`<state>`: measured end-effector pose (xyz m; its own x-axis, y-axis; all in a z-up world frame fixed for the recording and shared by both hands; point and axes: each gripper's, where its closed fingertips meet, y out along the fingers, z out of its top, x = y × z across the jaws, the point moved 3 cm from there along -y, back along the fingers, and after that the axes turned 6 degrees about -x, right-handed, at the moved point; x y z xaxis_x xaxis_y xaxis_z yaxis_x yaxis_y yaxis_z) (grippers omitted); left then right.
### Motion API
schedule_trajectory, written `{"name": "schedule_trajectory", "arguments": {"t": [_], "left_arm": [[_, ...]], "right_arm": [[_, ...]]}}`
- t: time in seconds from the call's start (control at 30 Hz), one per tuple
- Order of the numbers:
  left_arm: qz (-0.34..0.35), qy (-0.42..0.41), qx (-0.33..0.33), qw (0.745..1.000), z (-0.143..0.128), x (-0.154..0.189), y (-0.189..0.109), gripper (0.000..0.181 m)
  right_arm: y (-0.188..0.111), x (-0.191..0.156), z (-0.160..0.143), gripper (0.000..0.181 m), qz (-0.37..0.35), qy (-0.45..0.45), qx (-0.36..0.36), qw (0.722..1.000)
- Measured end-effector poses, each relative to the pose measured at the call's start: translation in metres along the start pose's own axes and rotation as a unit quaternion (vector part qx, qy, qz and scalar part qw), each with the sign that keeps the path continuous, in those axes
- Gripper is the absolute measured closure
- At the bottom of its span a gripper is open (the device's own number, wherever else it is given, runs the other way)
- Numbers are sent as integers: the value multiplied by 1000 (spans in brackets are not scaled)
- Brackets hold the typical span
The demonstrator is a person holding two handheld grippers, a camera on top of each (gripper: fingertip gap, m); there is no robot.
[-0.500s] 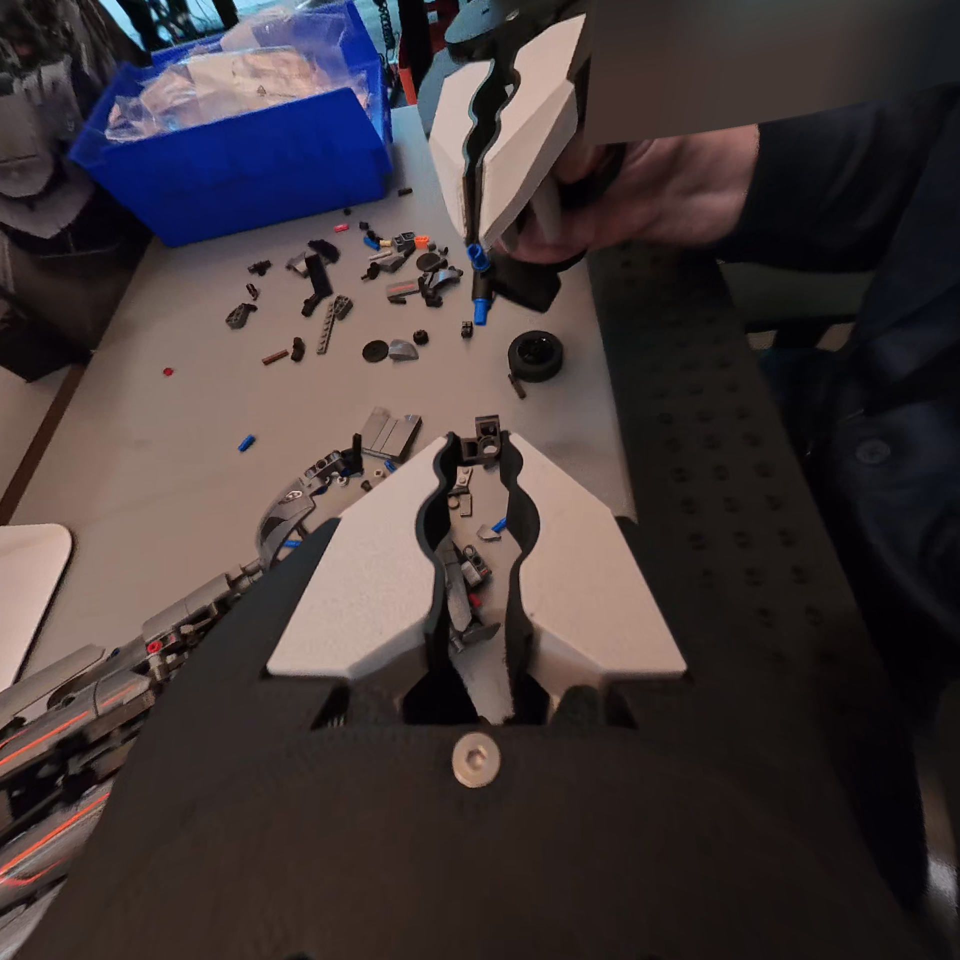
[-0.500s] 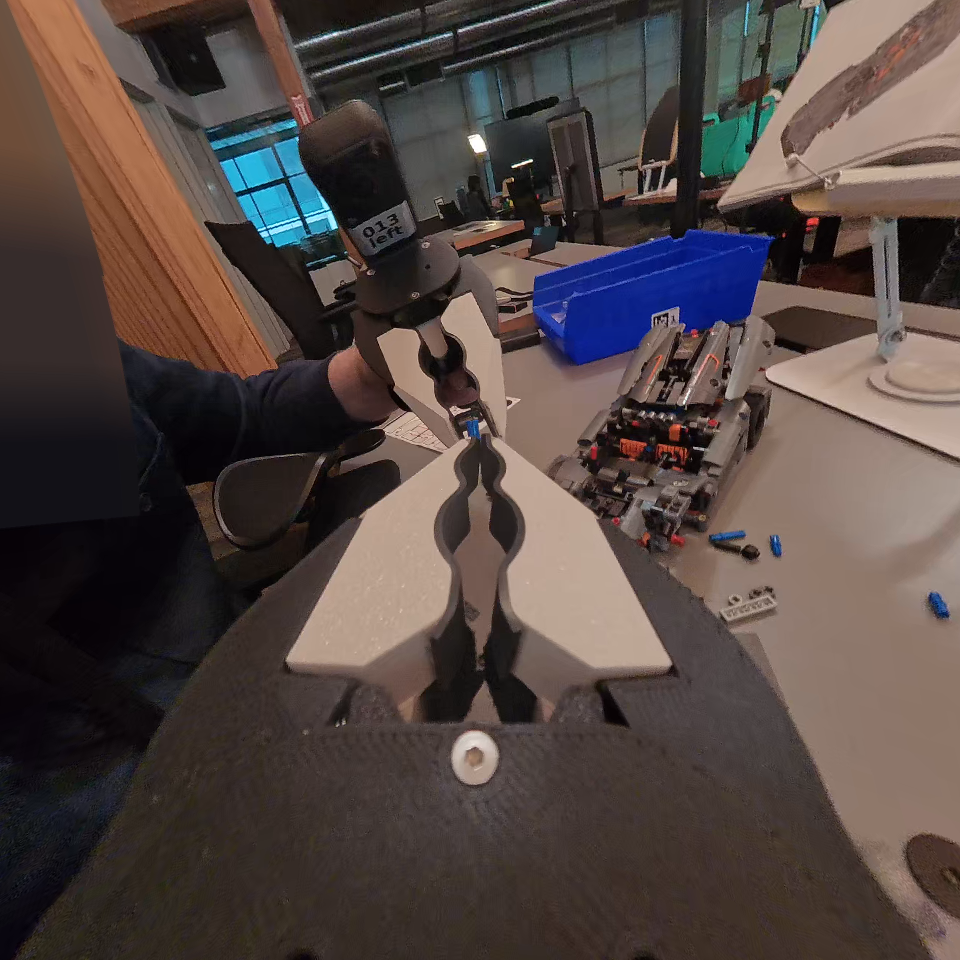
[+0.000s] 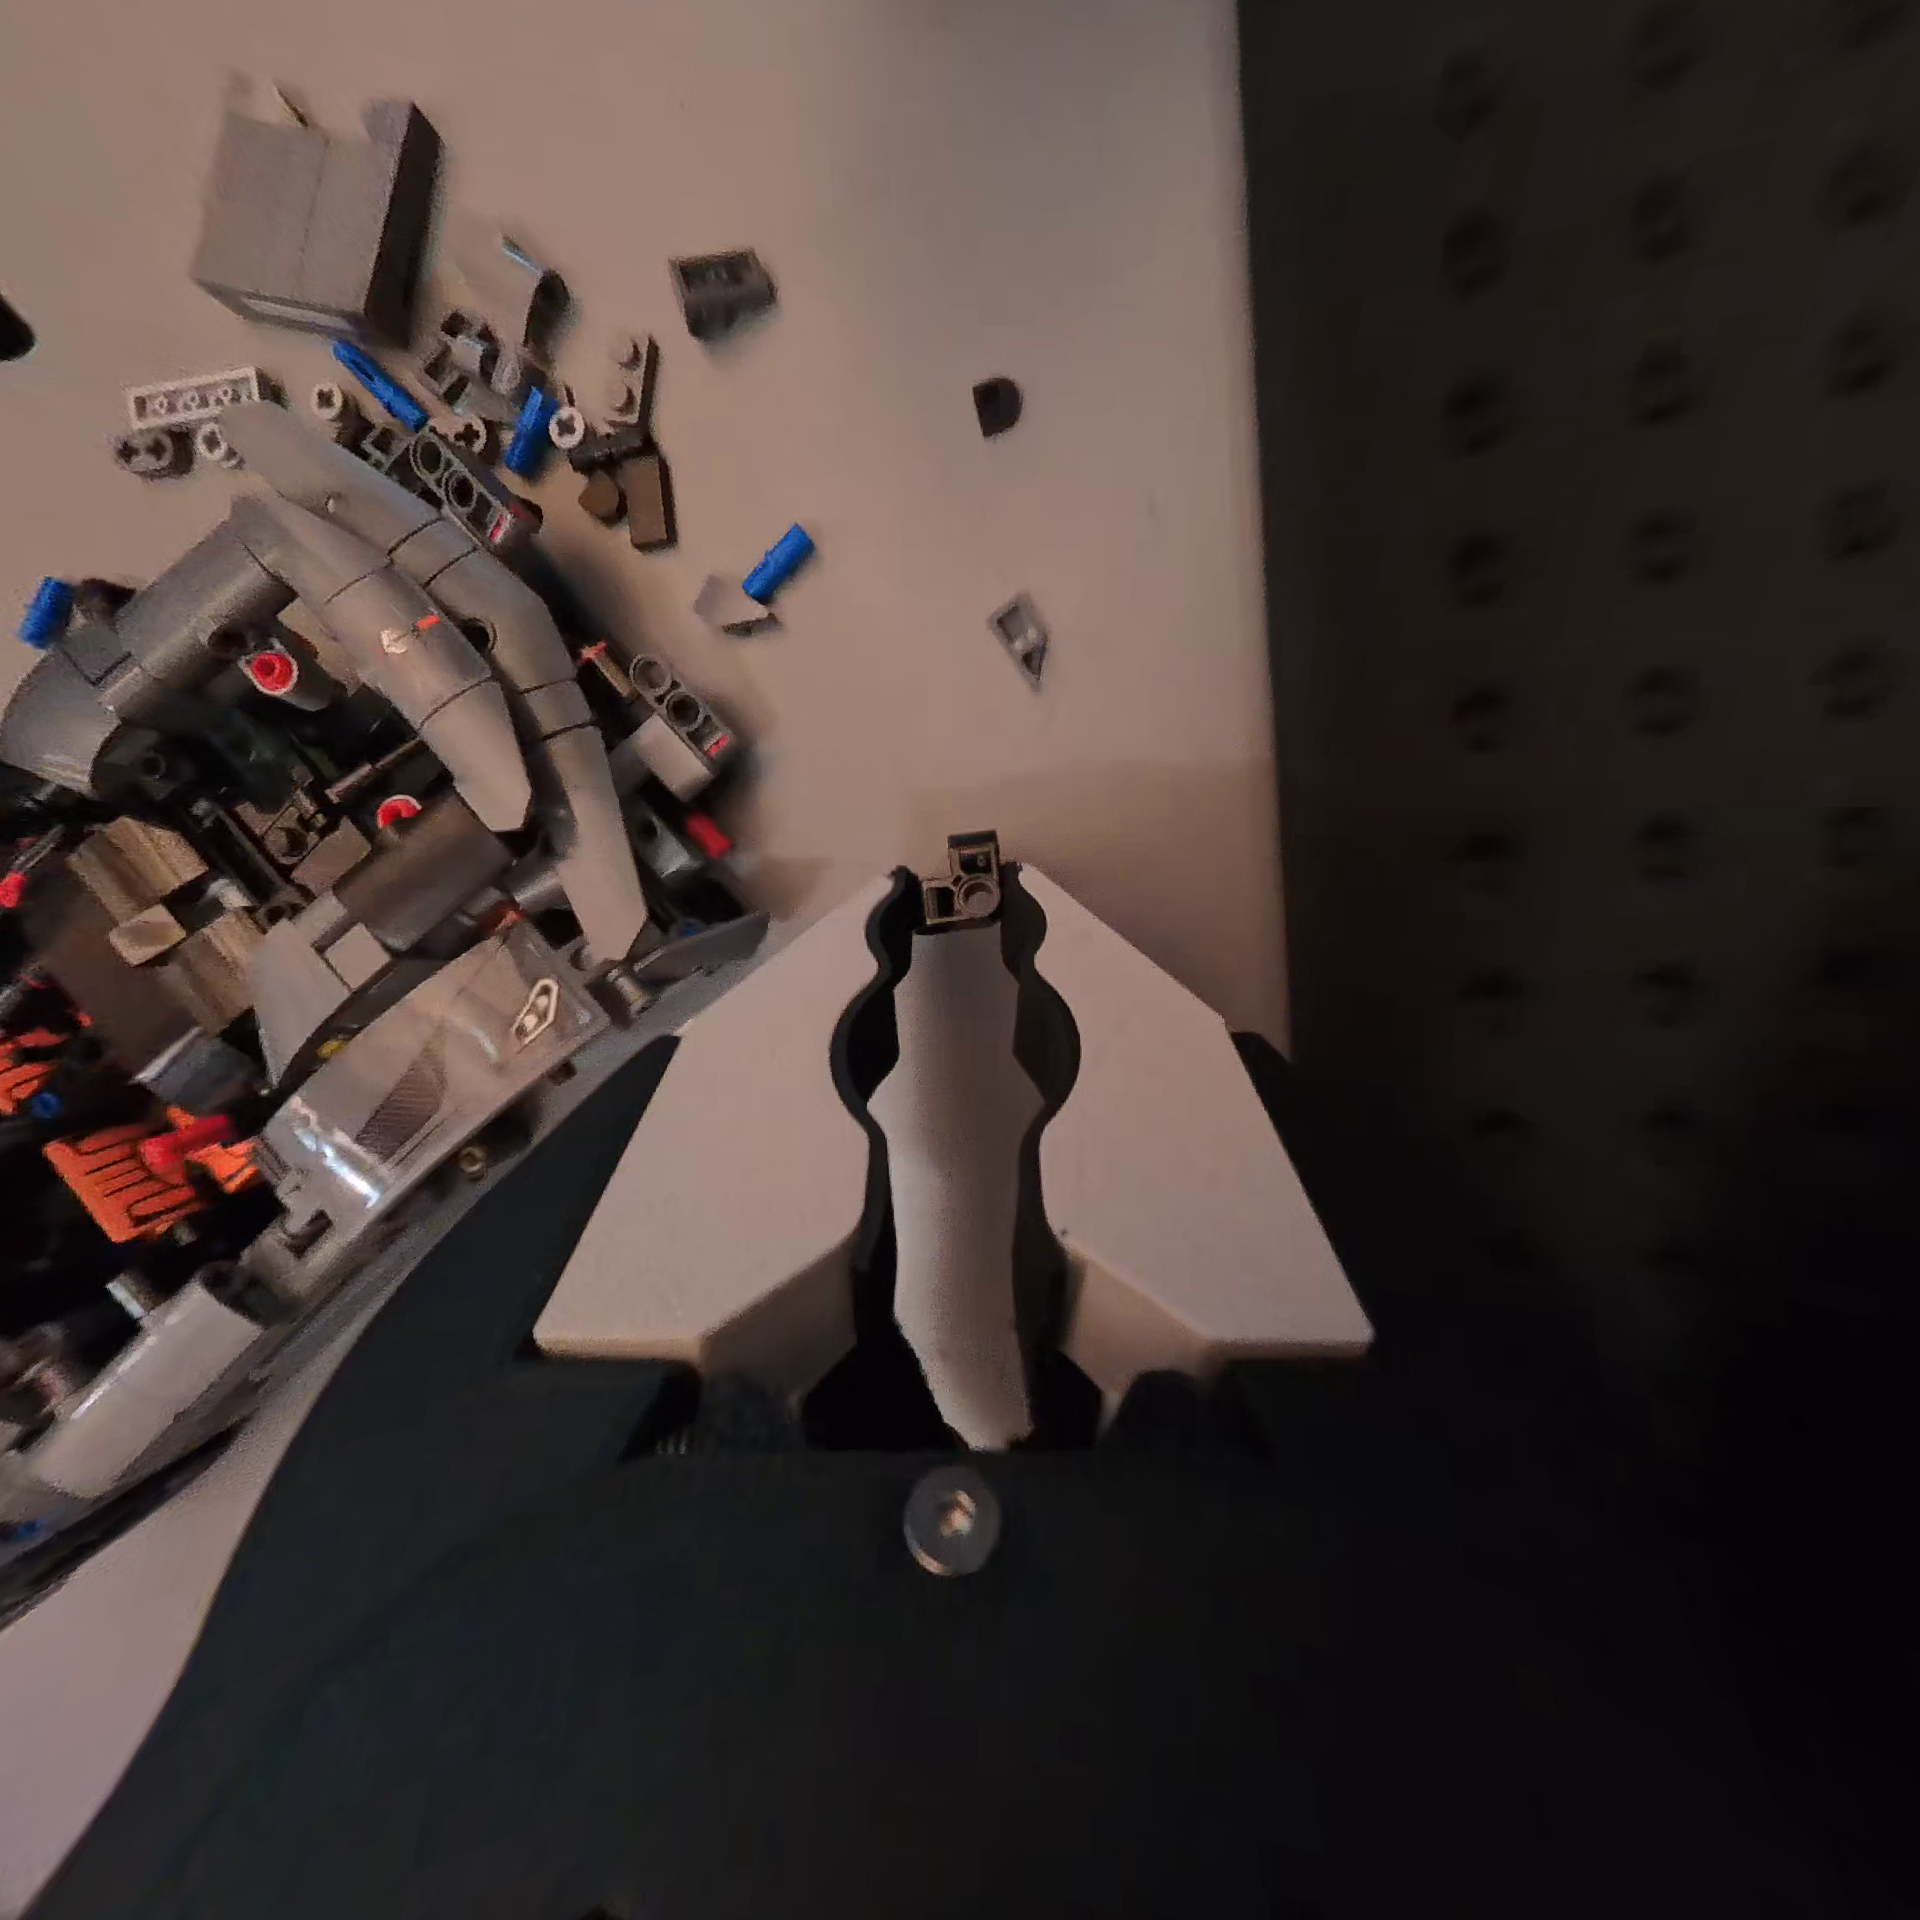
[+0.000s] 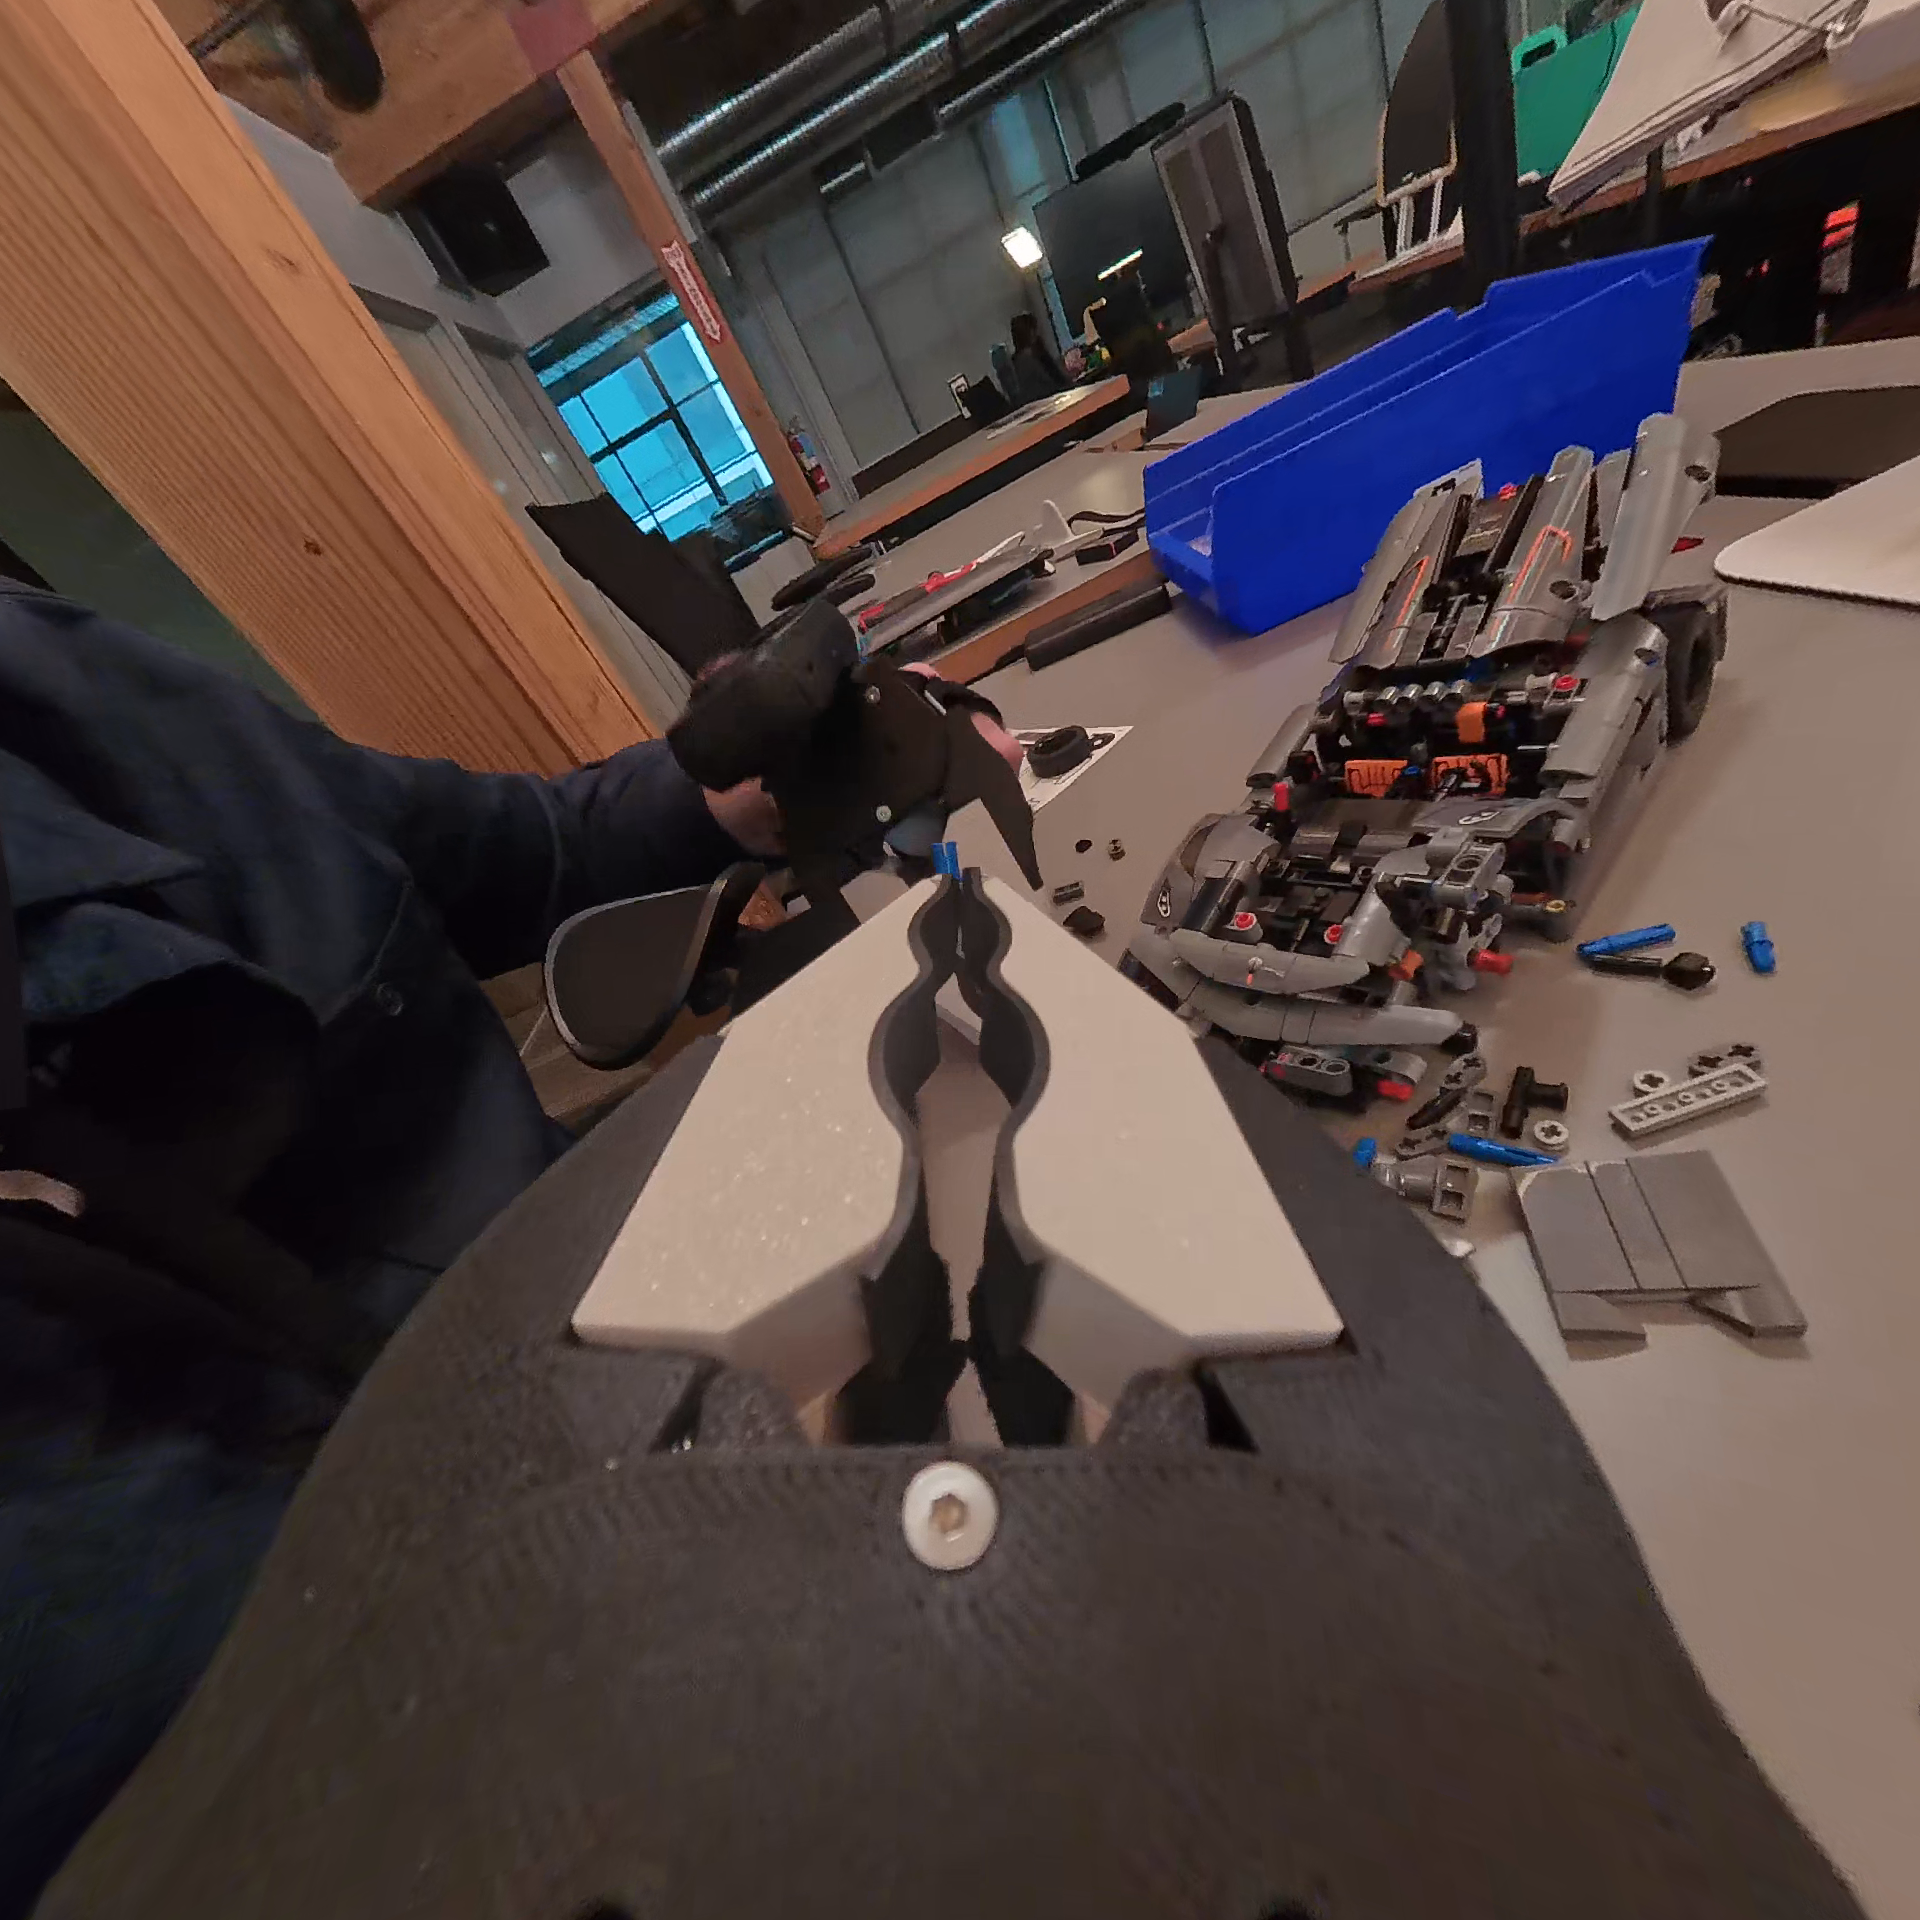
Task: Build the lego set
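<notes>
My left gripper (image 3: 964,883) is shut on a small dark grey connector piece (image 3: 966,881) with round holes, held low over the table near its right edge. The grey lego car (image 3: 312,831) with orange and red details lies at the left of that view. My right gripper (image 4: 954,885) is shut on a small blue pin (image 4: 945,858) that sticks out at its tips. In the right wrist view the car (image 4: 1455,821) stands right of centre, and the left gripper (image 4: 862,758) shows beyond my tips, held in a hand.
Loose grey, black and blue pieces (image 3: 540,416) lie beyond the car. Flat grey panels (image 4: 1652,1236) and a holed grey plate (image 4: 1688,1091) lie at right. A blue bin (image 4: 1434,436) stands behind the car. A black perforated board (image 3: 1558,623) borders the table. The gap from one gripper's tips to the other's is roughly 20 centimetres.
The left gripper has dropped low toward the table and the car, still holding the connector. The right gripper has turned toward the car with the blue pin; the two grippers have drawn apart.
</notes>
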<state>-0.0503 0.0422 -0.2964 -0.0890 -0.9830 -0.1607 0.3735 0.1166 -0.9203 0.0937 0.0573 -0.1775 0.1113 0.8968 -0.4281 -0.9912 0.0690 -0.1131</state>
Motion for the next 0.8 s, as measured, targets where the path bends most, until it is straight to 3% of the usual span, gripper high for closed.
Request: {"name": "schedule_trajectory", "arguments": {"t": [0.5,0.63,0.8], "left_arm": [[9,-50,58,997,-4,-10,-6,143],[38,-48,124,990,23,-19,-33,144],[64,-62,239,967,72,-32,-71,158]], "right_arm": [[4,2,-3,181,2,13,-5,1000],[11,1,0,181,9,32,10,999],[19,-4,6,181,40,52,50,997]]}}
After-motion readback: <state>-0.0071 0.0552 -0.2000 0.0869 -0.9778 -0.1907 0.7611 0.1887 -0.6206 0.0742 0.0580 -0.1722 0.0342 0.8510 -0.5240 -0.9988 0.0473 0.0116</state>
